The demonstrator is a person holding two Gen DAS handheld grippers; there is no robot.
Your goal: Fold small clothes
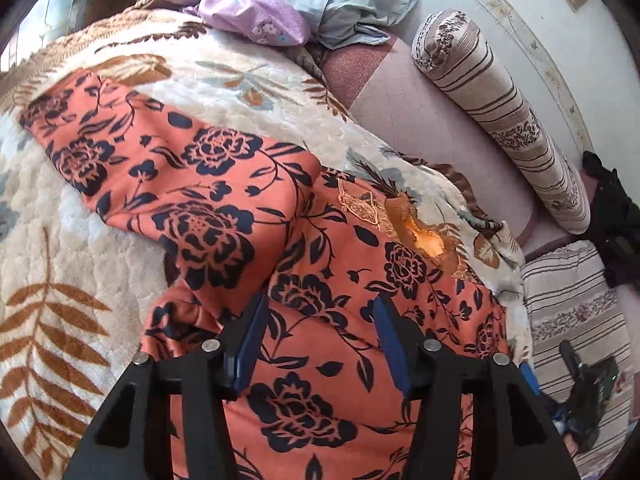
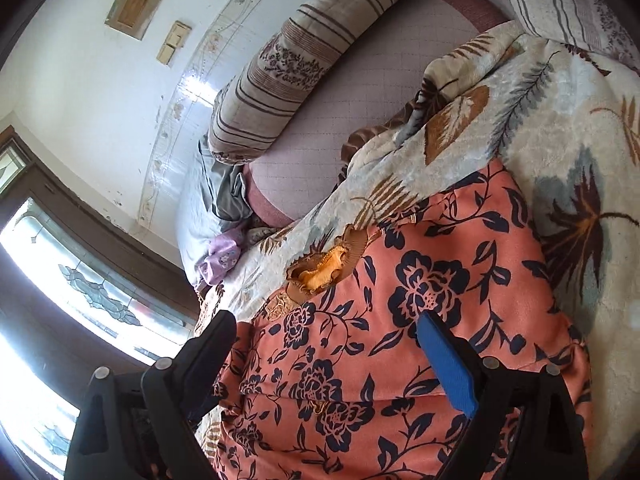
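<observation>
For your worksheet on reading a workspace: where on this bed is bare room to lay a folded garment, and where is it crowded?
Free: the pink mattress strip between the leaf-print blanket and the striped bolster; also the blanket left of the orange floral garment. Crowded: the head end, with the lilac cloth and grey bedding, and the middle under the garment.

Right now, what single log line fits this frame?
stage: mid-fold | top: orange floral, on blanket | left claw: open, empty | right claw: open, empty

garment (image 1: 224,184) on blanket (image 1: 80,248) | bolster (image 1: 500,120) behind (beside wall (image 1: 520,20))
</observation>
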